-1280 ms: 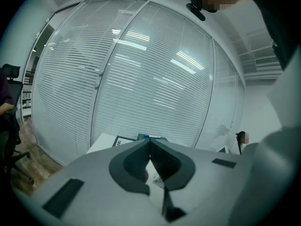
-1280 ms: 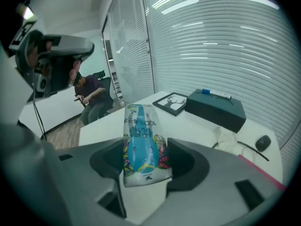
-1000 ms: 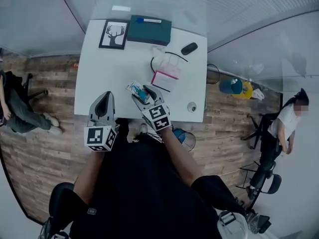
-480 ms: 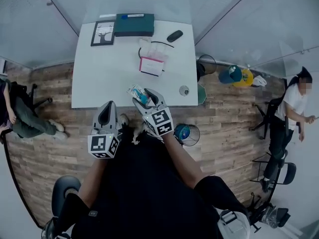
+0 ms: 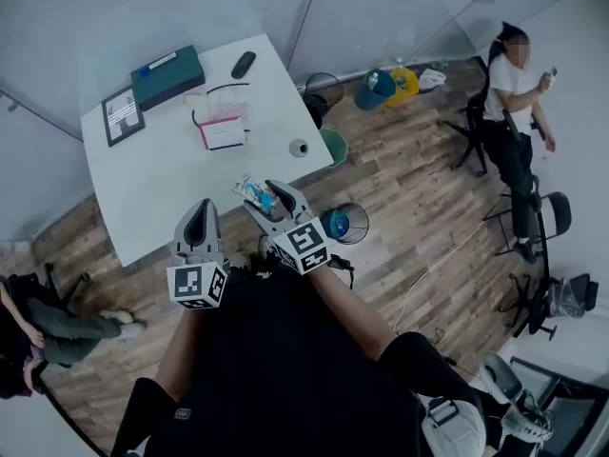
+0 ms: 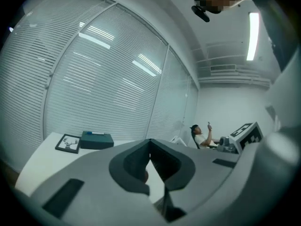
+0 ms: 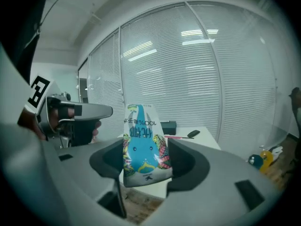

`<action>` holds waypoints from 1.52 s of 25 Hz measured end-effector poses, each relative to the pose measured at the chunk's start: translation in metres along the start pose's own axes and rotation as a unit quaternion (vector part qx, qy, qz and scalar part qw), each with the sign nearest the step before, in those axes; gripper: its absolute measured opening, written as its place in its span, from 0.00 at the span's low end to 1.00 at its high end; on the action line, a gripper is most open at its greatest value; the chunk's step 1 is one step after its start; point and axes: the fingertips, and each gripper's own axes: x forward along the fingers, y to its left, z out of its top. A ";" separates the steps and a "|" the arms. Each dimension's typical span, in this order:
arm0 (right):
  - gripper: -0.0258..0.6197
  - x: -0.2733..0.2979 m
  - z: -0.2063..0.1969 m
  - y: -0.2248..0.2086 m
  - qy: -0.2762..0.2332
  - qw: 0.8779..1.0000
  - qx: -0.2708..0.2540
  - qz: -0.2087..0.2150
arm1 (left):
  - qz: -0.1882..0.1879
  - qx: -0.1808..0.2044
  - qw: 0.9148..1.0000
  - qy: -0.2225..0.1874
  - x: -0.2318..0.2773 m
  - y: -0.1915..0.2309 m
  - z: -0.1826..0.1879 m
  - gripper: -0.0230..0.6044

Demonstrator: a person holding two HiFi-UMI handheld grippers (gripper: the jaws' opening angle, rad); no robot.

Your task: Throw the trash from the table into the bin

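The wire bin's (image 5: 349, 223) contents show only as a blue blob. The right tongs (image 5: 271, 198), held out roughly level, are clamped on a blue printed drink carton (image 7: 142, 140) between the table's (image 5: 152, 188) near edge and the bin. The left tongs (image 5: 200, 212) alongside are closed together on nothing.
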 end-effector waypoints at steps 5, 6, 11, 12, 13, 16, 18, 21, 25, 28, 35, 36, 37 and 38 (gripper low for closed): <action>0.44 -0.054 0.008 -0.011 -0.010 0.995 0.027 -0.093 | -0.109 0.000 0.994 0.022 0.009 -0.046 0.001 0.05; 0.44 -0.067 0.005 -0.014 -0.010 0.993 0.038 -0.114 | -0.131 0.001 0.991 0.030 0.011 -0.057 -0.003 0.05; 0.44 -0.139 -0.027 -0.040 -0.012 0.974 0.075 -0.215 | -0.220 0.003 0.973 0.064 0.026 -0.115 -0.033 0.05; 0.44 -0.155 -0.033 -0.046 -0.016 0.968 0.085 -0.235 | -0.236 0.005 0.969 0.071 0.027 -0.128 -0.037 0.05; 0.44 -0.170 -0.039 -0.051 -0.019 0.962 0.095 -0.254 | -0.251 0.008 0.965 0.076 0.027 -0.142 -0.041 0.05; 0.44 -0.215 -0.056 -0.068 -0.032 0.946 0.116 -0.302 | -0.289 0.021 0.953 0.085 0.030 -0.183 -0.050 0.05; 0.44 -0.246 -0.068 -0.084 -0.039 0.934 0.129 -0.330 | -0.306 0.032 0.948 0.086 0.033 -0.209 -0.056 0.05; 0.44 -0.291 -0.084 -0.110 -0.053 0.919 0.143 -0.364 | -0.317 0.044 0.943 0.090 0.041 -0.245 -0.066 0.05; 0.44 -0.348 -0.099 -0.145 -0.081 0.901 0.156 -0.396 | -0.325 0.053 0.940 0.089 0.051 -0.298 -0.075 0.05; 0.44 -0.382 -0.113 -0.166 -0.093 0.894 0.163 -0.406 | -0.331 0.065 0.937 0.087 0.055 -0.336 -0.083 0.05; 0.44 -0.430 -0.141 -0.195 -0.093 0.890 0.169 -0.414 | -0.332 0.072 0.935 0.102 0.066 -0.402 -0.100 0.05; 0.44 -0.432 -0.145 -0.197 -0.094 0.889 0.174 -0.412 | -0.329 0.073 0.936 0.105 0.067 -0.406 -0.102 0.05; 0.44 -0.434 -0.149 -0.200 -0.093 0.889 0.178 -0.412 | -0.327 0.074 0.936 0.107 0.068 -0.410 -0.103 0.05; 0.44 -0.435 -0.151 -0.203 -0.092 0.889 0.181 -0.411 | -0.326 0.078 0.936 0.110 0.070 -0.414 -0.104 0.05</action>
